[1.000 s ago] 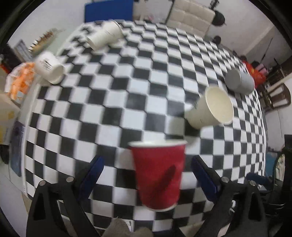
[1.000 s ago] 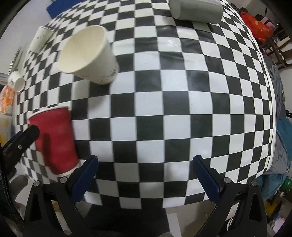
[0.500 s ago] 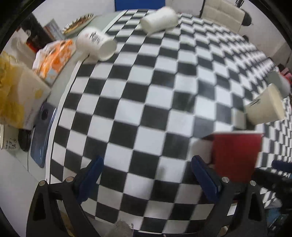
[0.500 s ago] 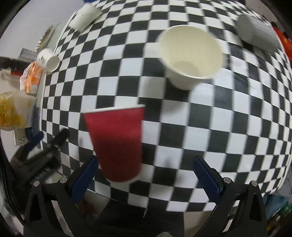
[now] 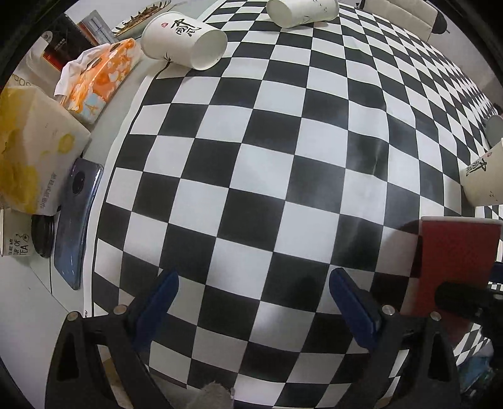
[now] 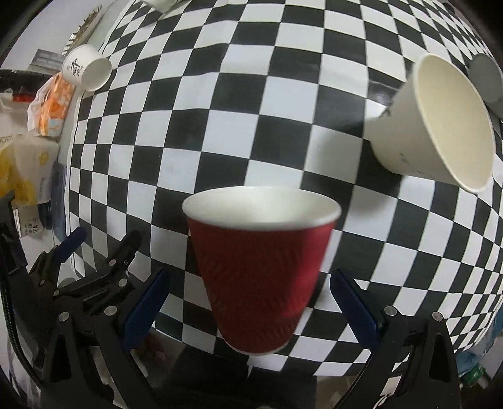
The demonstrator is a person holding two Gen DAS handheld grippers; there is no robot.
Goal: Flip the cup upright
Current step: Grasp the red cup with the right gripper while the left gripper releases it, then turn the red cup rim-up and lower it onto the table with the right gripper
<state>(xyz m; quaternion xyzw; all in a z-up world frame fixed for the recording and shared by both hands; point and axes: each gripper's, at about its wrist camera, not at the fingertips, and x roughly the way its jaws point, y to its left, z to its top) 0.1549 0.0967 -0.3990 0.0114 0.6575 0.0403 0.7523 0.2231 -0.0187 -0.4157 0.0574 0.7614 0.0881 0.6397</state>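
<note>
A red ribbed paper cup (image 6: 257, 270) stands upright near the front edge of the checkered table, between the open fingers of my right gripper (image 6: 248, 302), which do not touch it. It also shows at the right edge of the left wrist view (image 5: 456, 267). My left gripper (image 5: 251, 302) is open and empty over the table, left of the red cup; it shows in the right wrist view (image 6: 94, 254). A cream paper cup (image 6: 437, 126) lies on its side to the right behind the red cup.
Two white printed cups (image 5: 185, 41) (image 5: 301, 12) lie on their sides at the far left. A grey cup (image 6: 485, 78) lies behind the cream one. Tissue packs (image 5: 97, 78), a phone (image 5: 75, 220) and a tea cup (image 5: 15, 236) sit off the cloth's left edge.
My left gripper swung left, away from the red cup. My right gripper moved left and now has the red cup between its open fingers.
</note>
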